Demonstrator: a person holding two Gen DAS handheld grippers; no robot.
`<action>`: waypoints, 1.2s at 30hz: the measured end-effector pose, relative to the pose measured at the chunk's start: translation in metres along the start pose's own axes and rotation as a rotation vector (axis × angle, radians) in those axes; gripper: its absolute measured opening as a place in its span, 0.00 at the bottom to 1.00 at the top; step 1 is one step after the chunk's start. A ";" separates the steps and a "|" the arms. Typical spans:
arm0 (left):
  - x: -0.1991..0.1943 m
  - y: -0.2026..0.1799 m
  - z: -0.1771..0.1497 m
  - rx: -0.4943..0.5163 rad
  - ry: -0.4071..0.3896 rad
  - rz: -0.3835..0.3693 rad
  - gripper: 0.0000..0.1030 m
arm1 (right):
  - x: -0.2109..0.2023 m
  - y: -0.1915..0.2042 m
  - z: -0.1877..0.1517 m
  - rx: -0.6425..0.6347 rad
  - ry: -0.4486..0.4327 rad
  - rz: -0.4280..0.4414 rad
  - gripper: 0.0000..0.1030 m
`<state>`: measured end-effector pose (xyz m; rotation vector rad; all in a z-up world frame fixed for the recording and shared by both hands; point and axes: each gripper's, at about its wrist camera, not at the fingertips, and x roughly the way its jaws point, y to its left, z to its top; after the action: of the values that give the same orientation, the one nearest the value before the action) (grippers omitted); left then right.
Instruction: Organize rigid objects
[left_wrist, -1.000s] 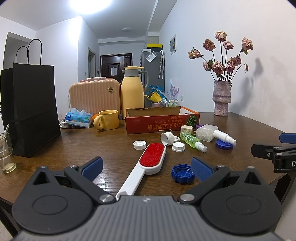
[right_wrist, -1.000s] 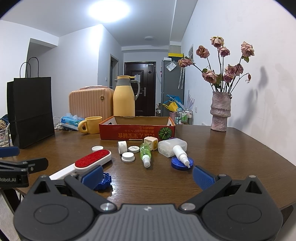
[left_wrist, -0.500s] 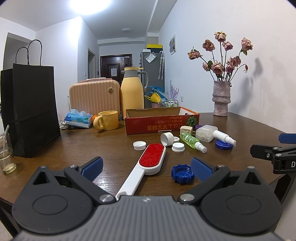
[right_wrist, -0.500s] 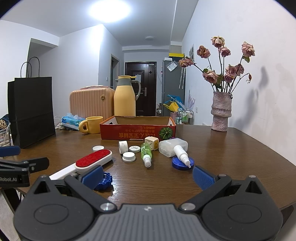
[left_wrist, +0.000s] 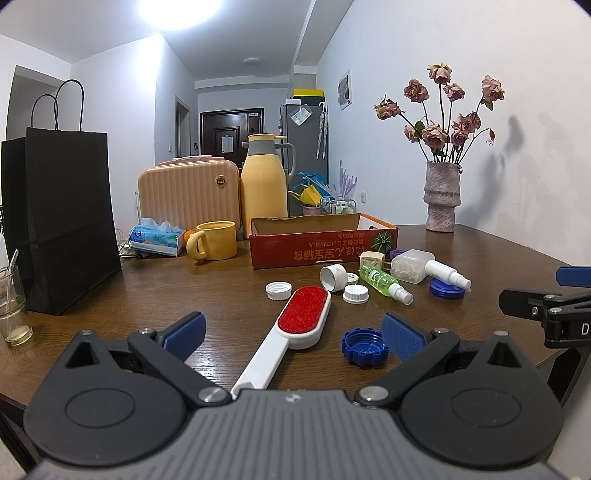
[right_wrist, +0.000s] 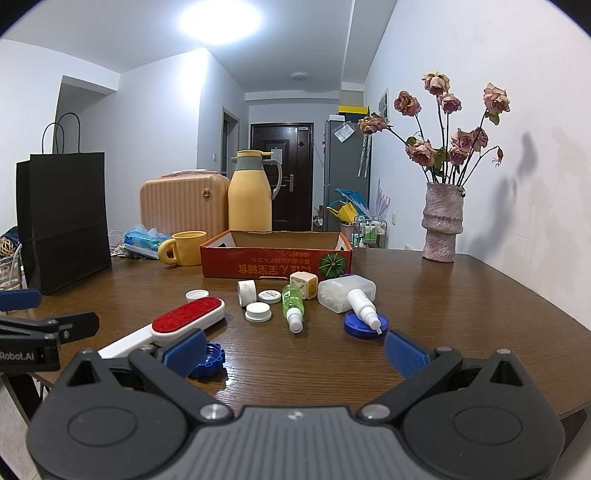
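A red cardboard box (left_wrist: 323, 242) (right_wrist: 275, 258) stands open-topped at mid table. In front of it lie a white lint brush with a red pad (left_wrist: 295, 332) (right_wrist: 184, 319), a green spray bottle (left_wrist: 384, 282) (right_wrist: 291, 304), a clear bottle with a white nozzle (left_wrist: 424, 267) (right_wrist: 351, 297), white caps (left_wrist: 355, 294) (right_wrist: 258, 311), a dark blue cap (left_wrist: 364, 347) (right_wrist: 208, 360) and a blue lid (left_wrist: 447, 290) (right_wrist: 365, 325). My left gripper (left_wrist: 291, 332) is open, hovering at the near edge over the brush handle. My right gripper (right_wrist: 293, 349) is open and empty, low over the table.
A black paper bag (left_wrist: 59, 229) and a glass (left_wrist: 11, 306) stand at the left. A yellow mug (left_wrist: 214, 240), tissue pack (left_wrist: 157, 240), peach case (left_wrist: 188, 195) and yellow thermos (left_wrist: 264, 192) sit behind. A vase of dried roses (left_wrist: 441, 197) is at the far right.
Both views have barely shifted; the right gripper has crept slightly forward. The objects on the table lie as before.
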<state>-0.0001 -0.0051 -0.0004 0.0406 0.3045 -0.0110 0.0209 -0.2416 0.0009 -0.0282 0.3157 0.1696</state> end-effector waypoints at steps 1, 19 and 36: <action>0.000 0.000 0.000 0.000 0.000 0.000 1.00 | 0.000 0.000 0.000 0.000 0.000 0.000 1.00; -0.003 0.000 0.000 0.000 -0.002 0.000 1.00 | 0.001 0.000 0.000 -0.001 0.003 0.001 1.00; 0.021 0.005 -0.002 -0.003 0.046 0.021 1.00 | 0.030 0.008 -0.007 -0.011 0.059 0.048 1.00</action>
<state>0.0190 0.0001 -0.0083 0.0406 0.3501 0.0109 0.0458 -0.2294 -0.0154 -0.0365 0.3749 0.2183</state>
